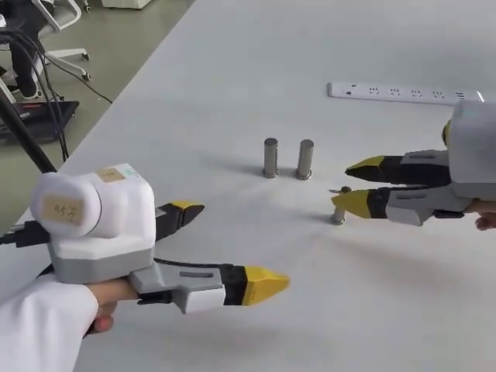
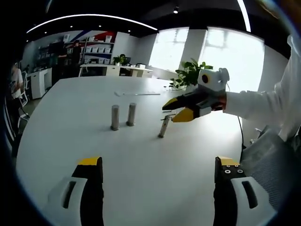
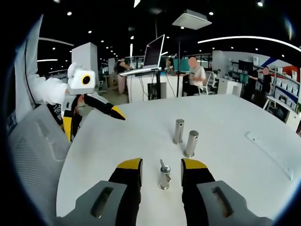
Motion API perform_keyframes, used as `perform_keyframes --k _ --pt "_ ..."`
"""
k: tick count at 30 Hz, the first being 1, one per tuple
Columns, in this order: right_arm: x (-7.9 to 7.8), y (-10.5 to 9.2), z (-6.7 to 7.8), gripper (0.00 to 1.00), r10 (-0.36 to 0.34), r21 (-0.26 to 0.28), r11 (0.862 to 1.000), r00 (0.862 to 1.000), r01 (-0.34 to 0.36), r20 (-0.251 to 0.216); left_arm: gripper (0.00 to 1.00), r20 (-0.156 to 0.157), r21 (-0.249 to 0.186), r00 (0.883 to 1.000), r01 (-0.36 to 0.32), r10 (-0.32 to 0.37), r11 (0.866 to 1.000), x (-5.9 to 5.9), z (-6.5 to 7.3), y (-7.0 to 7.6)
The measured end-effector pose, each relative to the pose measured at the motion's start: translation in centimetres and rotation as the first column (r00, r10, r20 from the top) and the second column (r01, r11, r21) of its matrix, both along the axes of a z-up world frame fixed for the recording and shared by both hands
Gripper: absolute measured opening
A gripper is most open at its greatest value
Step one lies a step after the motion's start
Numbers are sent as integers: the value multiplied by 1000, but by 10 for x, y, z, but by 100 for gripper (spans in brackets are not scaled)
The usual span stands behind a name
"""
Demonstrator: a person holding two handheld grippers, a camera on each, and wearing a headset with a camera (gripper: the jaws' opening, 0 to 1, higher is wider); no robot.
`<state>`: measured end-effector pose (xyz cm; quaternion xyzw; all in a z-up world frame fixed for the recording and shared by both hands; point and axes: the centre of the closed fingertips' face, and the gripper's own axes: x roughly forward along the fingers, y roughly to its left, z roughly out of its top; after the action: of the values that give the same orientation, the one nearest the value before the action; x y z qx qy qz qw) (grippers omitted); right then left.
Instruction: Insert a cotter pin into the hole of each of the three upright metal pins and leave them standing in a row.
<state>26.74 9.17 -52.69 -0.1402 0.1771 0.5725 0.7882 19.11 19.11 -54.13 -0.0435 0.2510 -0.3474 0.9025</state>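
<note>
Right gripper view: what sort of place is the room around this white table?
Most likely an open-plan office or lab workspace: a large white table, desks with a monitor behind it, and shelves of boxes and a potted plant in the left gripper view.

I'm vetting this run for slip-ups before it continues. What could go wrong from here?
1. The open jaws of the right gripper closely flank the third metal pin; a sideways pull-back could tip it.
2. Its cotter pin juts from the top and may not be fully seated, so it might drop out.
3. That pin stands apart from the other two pins, so the row is unfinished.
</note>
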Motion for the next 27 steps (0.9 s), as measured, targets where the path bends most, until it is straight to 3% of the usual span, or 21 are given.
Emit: perform_keyframes --k 4,6,9,12,17,20,27 --pt "-8 -12 19 39 -50 51 997 999 49 5 99 9 -8 1000 6 -6 1000 1 4 -4" --pt "-15 -21 27 41 -92 84 992 995 95 -42 99 12 -9 1000 13 -12 1000 2 6 -6" --pt "-25 -38 39 44 -136 101 985 990 139 -29 99 17 -4 1000 21 -21 1000 2 8 -7" --pt "-33 -55 44 56 -184 98 978 982 186 -33 99 13 4 999 38 -38 999 1 8 -8" --pt "-49 -77 38 61 -223 74 971 973 228 -66 99 10 24 999 52 -52 998 0 7 -5" --pt "-56 -85 29 71 -242 51 968 966 248 -96 99 7 24 999 47 -47 999 1 7 -4" --pt "-74 -99 3 78 -275 6 960 949 280 -156 98 10 15 999 37 -37 999 6 10 -5"
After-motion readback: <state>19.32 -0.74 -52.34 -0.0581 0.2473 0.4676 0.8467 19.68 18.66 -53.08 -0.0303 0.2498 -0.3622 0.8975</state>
